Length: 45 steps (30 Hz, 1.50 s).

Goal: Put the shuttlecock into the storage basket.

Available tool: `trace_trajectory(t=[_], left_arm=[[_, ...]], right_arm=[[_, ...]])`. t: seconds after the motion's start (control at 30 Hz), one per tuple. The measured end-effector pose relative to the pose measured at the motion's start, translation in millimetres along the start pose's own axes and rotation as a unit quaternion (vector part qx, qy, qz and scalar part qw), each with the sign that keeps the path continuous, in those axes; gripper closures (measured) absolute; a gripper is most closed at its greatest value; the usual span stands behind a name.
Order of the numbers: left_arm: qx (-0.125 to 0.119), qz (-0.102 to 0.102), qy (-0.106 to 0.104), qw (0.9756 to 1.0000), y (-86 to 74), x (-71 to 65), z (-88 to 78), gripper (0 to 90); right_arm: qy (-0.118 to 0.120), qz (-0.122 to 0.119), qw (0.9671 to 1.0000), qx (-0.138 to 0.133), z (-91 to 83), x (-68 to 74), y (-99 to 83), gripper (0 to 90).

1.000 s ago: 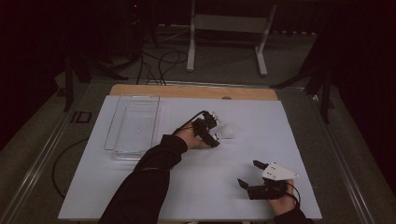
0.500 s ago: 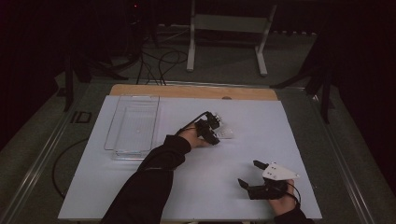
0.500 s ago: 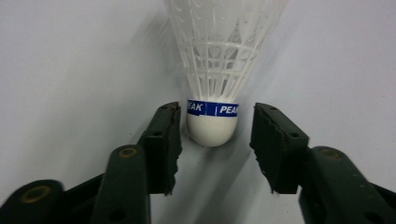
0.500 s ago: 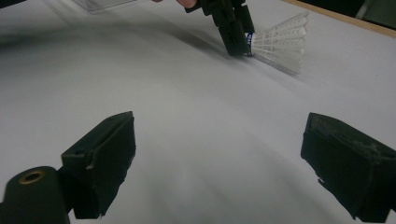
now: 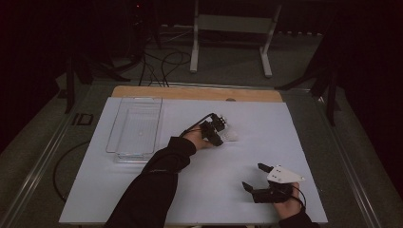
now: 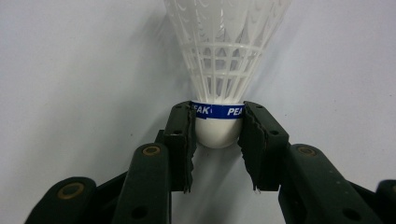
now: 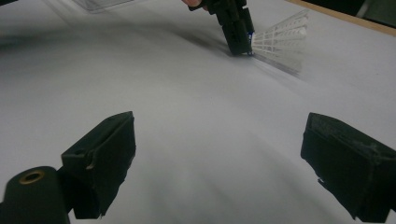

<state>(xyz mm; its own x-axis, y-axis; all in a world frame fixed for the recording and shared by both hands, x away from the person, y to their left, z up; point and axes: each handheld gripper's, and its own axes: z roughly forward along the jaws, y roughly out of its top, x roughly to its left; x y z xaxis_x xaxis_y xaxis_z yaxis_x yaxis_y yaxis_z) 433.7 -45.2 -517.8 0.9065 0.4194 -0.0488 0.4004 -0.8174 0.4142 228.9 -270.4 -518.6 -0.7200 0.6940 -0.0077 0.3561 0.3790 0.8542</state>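
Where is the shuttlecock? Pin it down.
In the high view the shuttlecock lies near the white table's middle, right of the clear tray, its cork clamped by the left hand-held gripper.

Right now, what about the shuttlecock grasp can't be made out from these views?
- Shuttlecock: skirt top cut off by the left gripper view's upper edge.
- Shuttlecock in the high view: too small; left gripper covers its head.
- Clear tray: contents uncertain; transparent, dim.
- Whether the cork is lifted off the table: unclear.

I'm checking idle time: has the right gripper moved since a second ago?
No. The right gripper sits at the same spot near the table's front edge.
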Motion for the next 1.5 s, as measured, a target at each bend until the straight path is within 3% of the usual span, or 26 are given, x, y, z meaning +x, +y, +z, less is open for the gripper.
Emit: trace_trajectory(t=[0.1,0.23,0.37,0.53,0.57,0.8,0.97,1.2,1.3,1.43,1.5], left_arm=[[0.007,0.003,-0.005,1.0000,0.7,-0.9,-1.7,66.4],[0.024,-0.008,-0.006,0.9997,2.4,-3.7,-3.0,66.5],[0.022,-0.017,-0.007,0.9996,3.4,-4.3,-8.6,66.5],[0.008,-0.015,-0.009,0.9998,2.6,-5.2,-16.3,66.5],[0.011,-0.006,-0.011,0.9999,2.1,-7.0,-20.2,66.5],[0.023,0.002,-0.023,0.9995,-1.0,-11.1,-33.7,66.5],[0.033,0.019,-0.032,0.9988,-2.0,-19.7,-41.4,66.4],[0.031,0.018,-0.044,0.9984,-3.9,-26.9,-53.6,66.4],[0.037,0.024,-0.040,0.9982,-6.7,-31.3,-58.3,66.4],[0.042,0.012,-0.028,0.9987,-12.0,-34.8,-63.7,66.4],[0.039,0.016,-0.037,0.9984,-15.6,-36.8,-67.0,66.4]], right_arm=[[-0.001,-0.002,1.0000,0.000,-0.2,-0.1,0.2,10.0],[-0.002,-0.001,1.0000,0.000,-0.4,-0.4,0.1,10.1],[-0.003,-0.002,1.0000,-0.001,-0.6,-0.3,0.2,10.1],[-0.004,-0.001,1.0000,-0.001,-0.7,-0.4,0.1,10.1],[-0.003,-0.002,1.0000,-0.001,-0.8,-0.2,0.3,10.1],[-0.004,-0.001,1.0000,0.000,-0.2,0.0,0.1,10.0],[-0.005,-0.002,1.0000,-0.001,-0.4,-0.3,0.1,10.1],[-0.006,-0.001,1.0000,0.000,-0.5,-0.4,0.1,10.0],[-0.006,-0.002,1.0000,0.000,-0.5,-0.3,0.2,10.0],[-0.006,0.000,1.0000,0.001,-0.4,-0.2,0.2,10.1],[-0.006,-0.001,1.0000,0.001,-0.4,-0.1,0.3,10.1]])
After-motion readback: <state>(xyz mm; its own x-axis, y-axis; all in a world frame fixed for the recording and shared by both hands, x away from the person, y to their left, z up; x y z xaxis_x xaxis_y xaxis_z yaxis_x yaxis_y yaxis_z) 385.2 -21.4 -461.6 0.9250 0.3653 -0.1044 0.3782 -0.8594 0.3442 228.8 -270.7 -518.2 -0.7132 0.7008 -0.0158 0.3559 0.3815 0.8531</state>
